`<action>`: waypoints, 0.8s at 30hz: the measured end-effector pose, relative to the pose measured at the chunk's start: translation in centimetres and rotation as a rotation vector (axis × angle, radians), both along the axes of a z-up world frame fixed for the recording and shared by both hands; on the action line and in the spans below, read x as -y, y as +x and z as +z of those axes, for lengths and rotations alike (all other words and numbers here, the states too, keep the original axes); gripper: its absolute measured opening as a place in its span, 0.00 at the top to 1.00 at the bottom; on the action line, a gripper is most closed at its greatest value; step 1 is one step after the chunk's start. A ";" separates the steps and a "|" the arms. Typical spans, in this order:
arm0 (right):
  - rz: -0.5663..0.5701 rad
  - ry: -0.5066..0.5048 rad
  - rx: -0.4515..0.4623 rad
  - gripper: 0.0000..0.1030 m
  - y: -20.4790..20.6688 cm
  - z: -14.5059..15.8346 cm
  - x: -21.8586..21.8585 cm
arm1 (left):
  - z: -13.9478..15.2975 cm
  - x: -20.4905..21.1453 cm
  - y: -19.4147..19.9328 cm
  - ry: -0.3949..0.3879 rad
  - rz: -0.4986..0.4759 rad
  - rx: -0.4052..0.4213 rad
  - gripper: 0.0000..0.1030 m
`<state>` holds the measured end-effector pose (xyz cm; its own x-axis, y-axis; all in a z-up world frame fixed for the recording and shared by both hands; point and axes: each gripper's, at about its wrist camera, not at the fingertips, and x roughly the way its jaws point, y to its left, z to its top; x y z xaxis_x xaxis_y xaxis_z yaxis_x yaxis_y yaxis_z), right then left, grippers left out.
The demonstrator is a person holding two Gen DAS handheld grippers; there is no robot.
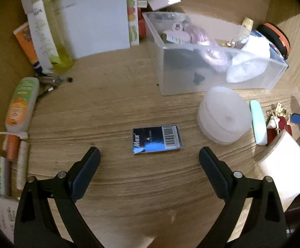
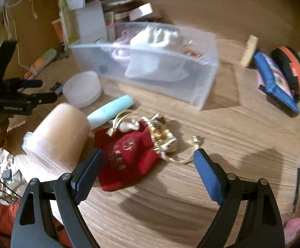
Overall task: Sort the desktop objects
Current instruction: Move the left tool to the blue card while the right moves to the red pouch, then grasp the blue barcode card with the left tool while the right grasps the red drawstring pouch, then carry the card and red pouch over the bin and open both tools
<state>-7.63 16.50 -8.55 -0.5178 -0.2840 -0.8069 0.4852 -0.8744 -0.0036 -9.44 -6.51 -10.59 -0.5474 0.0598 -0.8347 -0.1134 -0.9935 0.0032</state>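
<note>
Item: small flat blue rectangular packet with a white barcode label [image 1: 157,139], lying flat on the wood-grain desk [image 1: 112,103] at the centre of the left wrist view. It sits just ahead of the left gripper [image 1: 149,157], between the lines of the two spread fingers, long axis crosswise to them. Jaws wide apart, holding nothing.

The translucent plastic storage bin [image 1: 212,72] (the likely destination) stands at upper right.

Right gripper [image 2: 148,161]: likewise apart and empty, poised over a red drawstring pouch with gold cord [image 2: 127,155].
</note>
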 end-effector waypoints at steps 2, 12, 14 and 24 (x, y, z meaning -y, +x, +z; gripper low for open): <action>0.013 0.011 0.012 0.15 -0.3 -0.7 0.5 | -0.1 -0.3 -0.2 -0.018 0.005 0.006 0.06; 0.059 -0.034 -0.018 0.52 -0.4 -0.9 0.9 | 0.4 -0.4 -0.8 -0.003 0.021 -0.007 0.31; 0.064 -0.041 -0.015 0.75 -0.5 -0.7 0.8 | 0.6 -0.4 -0.7 -0.003 0.016 -0.015 0.45; -0.027 -0.105 -0.032 0.88 -1.3 0.7 -1.9 | 0.7 0.4 -0.5 -0.015 0.035 -0.044 0.55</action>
<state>-8.96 18.36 -7.85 -0.5517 -0.3519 -0.7562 0.4627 -0.8835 0.0735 -9.91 -6.92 -9.93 -0.5848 0.0274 -0.8107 -0.0780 -0.9967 0.0226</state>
